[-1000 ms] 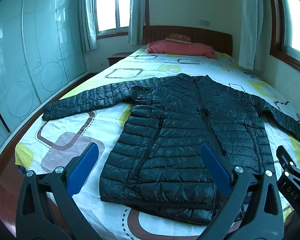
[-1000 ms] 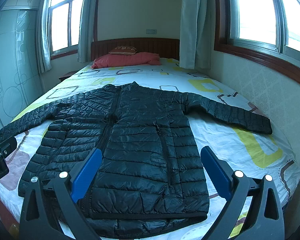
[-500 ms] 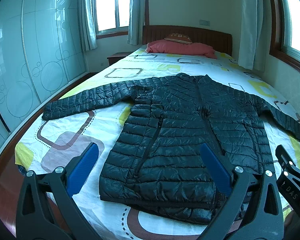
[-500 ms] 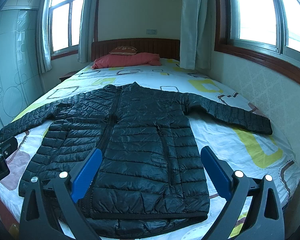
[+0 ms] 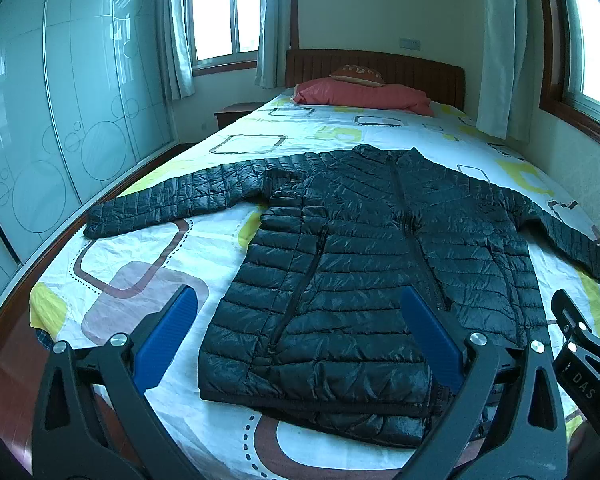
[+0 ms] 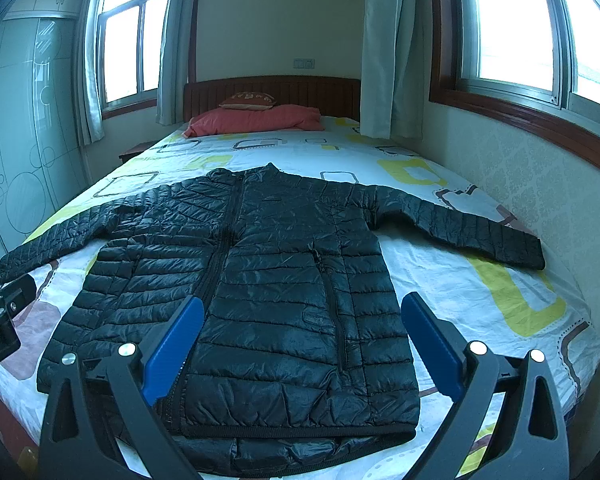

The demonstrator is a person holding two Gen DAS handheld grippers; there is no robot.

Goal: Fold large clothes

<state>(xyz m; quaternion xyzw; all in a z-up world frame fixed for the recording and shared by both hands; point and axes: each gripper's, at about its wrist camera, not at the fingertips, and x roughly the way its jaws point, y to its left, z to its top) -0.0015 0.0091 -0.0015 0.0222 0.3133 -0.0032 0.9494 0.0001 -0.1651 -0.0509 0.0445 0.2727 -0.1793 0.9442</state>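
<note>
A black quilted puffer jacket (image 5: 364, 264) lies flat and zipped on the bed, front up, collar toward the headboard, both sleeves spread out to the sides; it also shows in the right wrist view (image 6: 260, 280). My left gripper (image 5: 298, 336) is open and empty, held above the jacket's hem near its left side. My right gripper (image 6: 298, 340) is open and empty, held above the hem near its right side. The right gripper's body shows at the right edge of the left wrist view (image 5: 584, 364).
The bed (image 5: 140, 248) has a white sheet with coloured rounded squares. A pink pillow (image 5: 360, 94) and a small cushion (image 5: 358, 73) lie by the wooden headboard (image 6: 272, 90). Glass wardrobe doors (image 5: 60, 120) stand on the left, a wall with a window (image 6: 540, 40) on the right.
</note>
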